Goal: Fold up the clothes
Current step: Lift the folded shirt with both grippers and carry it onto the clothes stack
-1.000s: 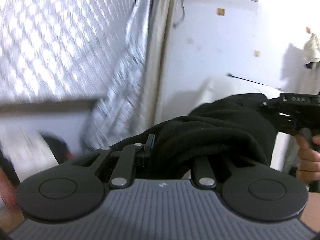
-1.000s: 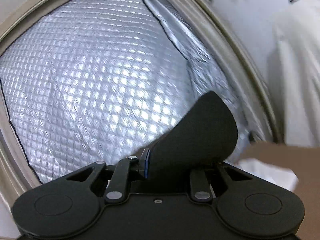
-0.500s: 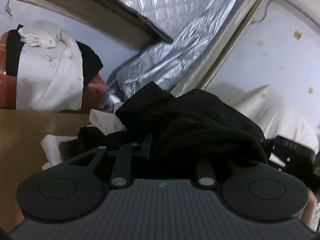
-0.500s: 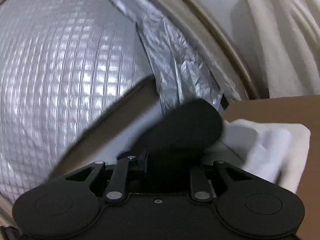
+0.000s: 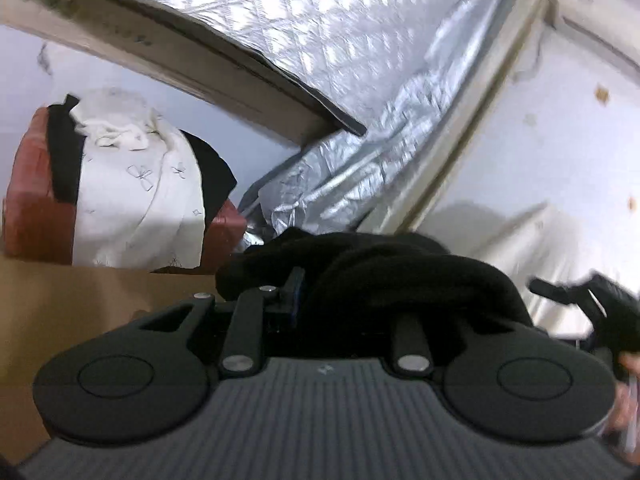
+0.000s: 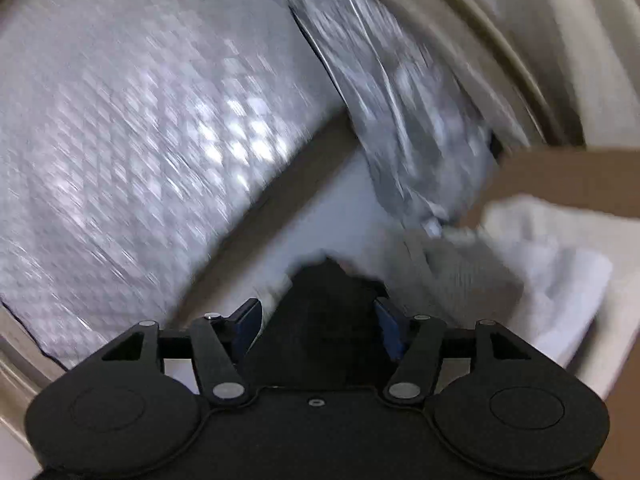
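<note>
Mid-fold: left gripper [image 5: 320,300] clenched on black garment [image 5: 400,276]; right gripper [image 6: 320,316] spread, cloth loose between fingers. Next: lay it on table [image 5: 80,300], near white cloth [image 6: 540,264].

So the surface here is a brown table [image 5: 80,304], plain and flat, running across the lower left of the left wrist view. On the right wrist side its far edge [image 6: 560,176] shows too, with a white cloth [image 6: 552,264] lying bunched on it. Black cloth [image 5: 400,276] sits low over it, contact unclear.
</note>
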`<move>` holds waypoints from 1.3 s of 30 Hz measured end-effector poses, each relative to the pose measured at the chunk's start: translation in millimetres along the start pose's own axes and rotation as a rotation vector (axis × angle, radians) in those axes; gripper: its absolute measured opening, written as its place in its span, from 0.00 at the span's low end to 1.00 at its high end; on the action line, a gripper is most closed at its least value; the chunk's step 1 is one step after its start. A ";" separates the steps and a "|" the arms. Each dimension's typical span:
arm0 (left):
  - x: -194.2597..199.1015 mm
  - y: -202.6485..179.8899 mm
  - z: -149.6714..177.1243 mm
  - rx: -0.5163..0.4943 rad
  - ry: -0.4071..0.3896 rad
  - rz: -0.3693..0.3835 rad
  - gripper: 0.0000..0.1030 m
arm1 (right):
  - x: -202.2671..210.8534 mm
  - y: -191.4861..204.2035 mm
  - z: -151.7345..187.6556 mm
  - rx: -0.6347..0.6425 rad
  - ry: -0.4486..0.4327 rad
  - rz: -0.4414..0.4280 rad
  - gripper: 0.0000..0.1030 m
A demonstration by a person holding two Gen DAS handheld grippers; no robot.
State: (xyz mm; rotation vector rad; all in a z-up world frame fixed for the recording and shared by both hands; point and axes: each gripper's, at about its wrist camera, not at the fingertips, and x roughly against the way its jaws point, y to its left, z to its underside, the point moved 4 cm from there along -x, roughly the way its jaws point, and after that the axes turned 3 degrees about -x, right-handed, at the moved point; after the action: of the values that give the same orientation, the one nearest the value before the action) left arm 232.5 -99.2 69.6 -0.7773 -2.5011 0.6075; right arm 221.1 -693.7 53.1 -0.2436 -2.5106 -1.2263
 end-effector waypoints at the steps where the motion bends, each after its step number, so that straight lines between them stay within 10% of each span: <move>1: -1.0 3.6 0.6 0.018 0.010 0.012 0.23 | -3.9 2.7 1.2 0.040 0.014 0.034 0.65; 16: -21.0 47.0 14.0 0.264 0.084 0.118 0.25 | -11.3 7.4 28.9 0.047 0.007 0.123 0.66; 18: -24.6 53.3 15.9 0.306 0.084 0.131 0.25 | -22.3 14.2 26.3 0.104 0.003 0.156 0.21; 19: -26.2 56.1 16.5 0.324 0.084 0.138 0.25 | -27.9 21.7 25.2 0.163 0.008 0.171 0.18; 24: -18.7 16.7 -25.3 0.088 -0.021 0.028 0.17 | -28.1 79.0 9.2 0.464 -0.112 0.199 0.13; 29: 13.1 -33.1 -50.0 -0.115 -0.306 -0.010 0.20 | 12.1 119.6 -24.4 0.542 -0.278 -0.003 0.13; 34: -57.0 -9.3 -13.5 -0.154 0.044 -0.059 0.51 | 13.4 57.6 -14.0 0.529 -0.234 0.137 0.13; 36: -65.3 1.4 -3.0 -0.137 0.063 -0.110 0.79 | 6.0 19.4 0.4 0.502 -0.191 0.227 0.13; 39: -54.7 22.3 -10.2 -0.012 0.032 -0.142 0.88 | 5.9 -9.2 12.3 0.433 -0.183 0.250 0.13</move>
State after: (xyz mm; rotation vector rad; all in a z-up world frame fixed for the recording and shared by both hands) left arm 287.6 -113.1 50.6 -0.6022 -2.5064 0.5273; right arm 210.1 -689.6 41.6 -0.5586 -2.7190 -0.5691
